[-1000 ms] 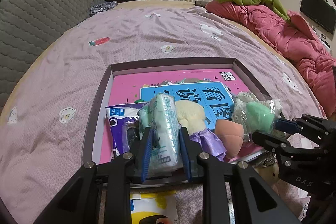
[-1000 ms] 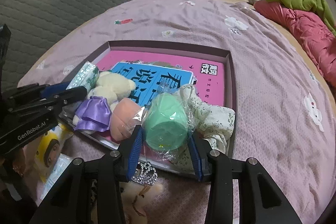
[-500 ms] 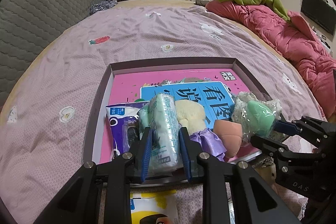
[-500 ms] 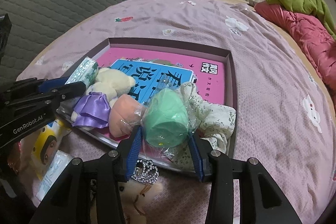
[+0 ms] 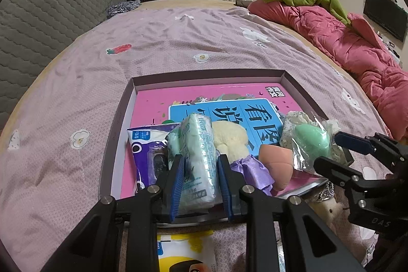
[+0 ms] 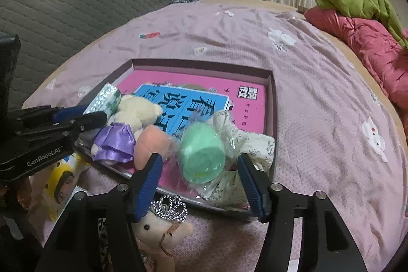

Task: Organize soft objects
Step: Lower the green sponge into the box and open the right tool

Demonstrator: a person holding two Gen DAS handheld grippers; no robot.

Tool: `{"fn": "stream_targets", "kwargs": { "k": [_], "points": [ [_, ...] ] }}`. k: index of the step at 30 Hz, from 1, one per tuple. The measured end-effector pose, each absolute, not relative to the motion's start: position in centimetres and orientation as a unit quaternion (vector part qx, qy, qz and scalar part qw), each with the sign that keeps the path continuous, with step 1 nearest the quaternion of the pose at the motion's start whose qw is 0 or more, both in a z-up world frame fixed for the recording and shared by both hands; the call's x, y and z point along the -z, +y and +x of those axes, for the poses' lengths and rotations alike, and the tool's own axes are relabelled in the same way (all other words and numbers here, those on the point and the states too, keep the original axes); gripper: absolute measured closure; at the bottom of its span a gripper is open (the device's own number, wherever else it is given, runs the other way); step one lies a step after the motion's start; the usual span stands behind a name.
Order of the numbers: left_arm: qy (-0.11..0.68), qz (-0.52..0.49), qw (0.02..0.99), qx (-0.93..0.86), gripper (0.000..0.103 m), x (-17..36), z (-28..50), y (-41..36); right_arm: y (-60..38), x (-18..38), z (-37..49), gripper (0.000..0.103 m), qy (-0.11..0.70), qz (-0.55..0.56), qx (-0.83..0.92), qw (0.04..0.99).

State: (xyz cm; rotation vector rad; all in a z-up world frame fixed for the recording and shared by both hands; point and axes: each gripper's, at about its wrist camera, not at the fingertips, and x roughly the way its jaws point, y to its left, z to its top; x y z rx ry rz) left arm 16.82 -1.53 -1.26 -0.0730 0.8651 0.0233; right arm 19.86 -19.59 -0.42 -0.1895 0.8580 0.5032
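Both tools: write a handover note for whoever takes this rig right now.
Left tool: shut on the tissue pack, held over the near edge of the box.
Right tool: open, its fingers either side of the bagged green sponge, which lies in the box on the floral cloth.
In the box: pink book, cream bear with purple ribbon, peach sponge, purple packet.
Outside, on the bed: crowned plush, yellow packet.
Done: green sponge is down.
Left: set the tissue pack down, box the outside items.
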Motion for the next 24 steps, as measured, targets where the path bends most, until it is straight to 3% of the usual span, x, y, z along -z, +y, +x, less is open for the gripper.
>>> {"fn": "stream_targets", "kwargs": {
  "k": [8, 24],
  "points": [
    [0.419, -0.102, 0.902, 0.009, 0.062, 1.5, 16.7, -0.1, -19.8, 0.2, 19.7, 0.036, 0.407, -0.09, -0.239, 0.877],
    [0.411, -0.122, 0.903, 0.016, 0.058, 0.9, 16.5, 0.7, -19.9, -0.1, 19.7, 0.035, 0.399, -0.092, -0.24, 0.88]
  ]
}}
